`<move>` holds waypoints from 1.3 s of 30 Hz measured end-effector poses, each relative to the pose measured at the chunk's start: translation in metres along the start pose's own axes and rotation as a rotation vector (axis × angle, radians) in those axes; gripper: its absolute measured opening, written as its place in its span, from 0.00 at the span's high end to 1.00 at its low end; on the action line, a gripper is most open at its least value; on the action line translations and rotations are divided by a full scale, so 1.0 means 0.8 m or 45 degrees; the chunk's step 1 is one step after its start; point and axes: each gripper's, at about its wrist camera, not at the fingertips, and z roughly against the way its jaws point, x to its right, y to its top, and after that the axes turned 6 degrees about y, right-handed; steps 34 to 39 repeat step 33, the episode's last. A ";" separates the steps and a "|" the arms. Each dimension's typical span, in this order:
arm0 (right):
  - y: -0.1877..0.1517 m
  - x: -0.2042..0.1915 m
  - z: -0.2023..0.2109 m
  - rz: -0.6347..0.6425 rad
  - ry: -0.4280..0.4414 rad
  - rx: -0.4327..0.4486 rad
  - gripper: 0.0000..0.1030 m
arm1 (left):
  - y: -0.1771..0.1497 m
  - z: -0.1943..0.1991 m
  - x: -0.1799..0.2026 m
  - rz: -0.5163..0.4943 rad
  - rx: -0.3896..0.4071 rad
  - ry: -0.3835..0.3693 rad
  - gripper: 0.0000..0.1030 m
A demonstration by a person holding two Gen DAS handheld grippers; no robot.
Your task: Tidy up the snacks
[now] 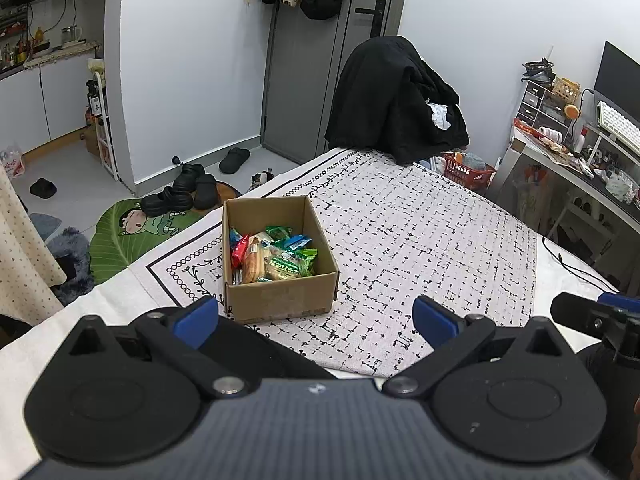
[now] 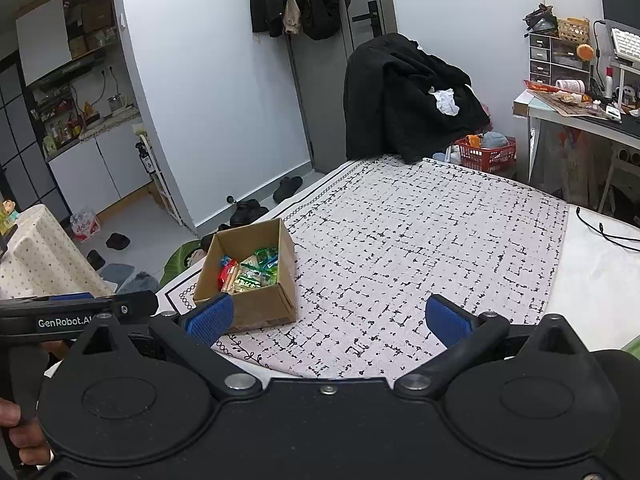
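- Covering most of both views, a white patterned cloth (image 1: 420,240) with black dashes and a leafy border lies spread over a pale table (image 1: 80,312).
- Standing beyond the table's far edge, a chair draped in black clothing (image 1: 396,100) is set near a grey door (image 1: 312,80) hung with dark coats.
- Off to the right, a cluttered desk (image 2: 580,116) carries small drawers and a keyboard; a red basket (image 2: 486,156) sits on the floor between chair and desk.
- On the floor to the left lie a green leaf-shaped mat (image 1: 120,236) and several black shoes (image 1: 180,192).
- An open cardboard box (image 1: 280,300) rests on the cloth toward its left side, upright, flaps gone or folded away.
- Inside the box sit the snacks (image 1: 276,256): a loose heap of wrapped packets in green, blue, red and pale biscuit colours, all below the rim.
- The left gripper (image 1: 316,320) hovers above the cloth just in front of the box, blue-padded fingers spread wide with nothing between them.
- The right gripper (image 2: 330,320) hovers to the right of the box, fingers likewise spread wide and empty.
- A hand (image 2: 20,432) shows at the lower left edge of the right wrist view, gripping a handle.
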 end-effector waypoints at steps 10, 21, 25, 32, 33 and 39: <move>0.000 -0.001 -0.001 0.001 0.001 -0.002 0.00 | 0.000 0.000 -0.001 0.001 -0.001 -0.001 0.00; 0.002 0.000 0.002 0.007 0.006 0.003 0.00 | 0.004 0.005 0.005 0.004 0.014 0.001 0.00; 0.002 0.001 0.001 0.005 0.005 0.003 0.00 | 0.003 0.008 0.006 0.006 0.021 0.004 0.00; 0.000 0.002 -0.001 -0.005 -0.002 -0.003 0.00 | 0.003 0.010 0.005 0.021 0.034 0.003 0.00; 0.000 0.003 -0.002 -0.006 -0.003 -0.006 0.00 | 0.004 0.010 0.004 0.025 0.035 0.002 0.00; 0.000 0.003 -0.002 -0.006 -0.003 -0.006 0.00 | 0.004 0.010 0.004 0.025 0.035 0.002 0.00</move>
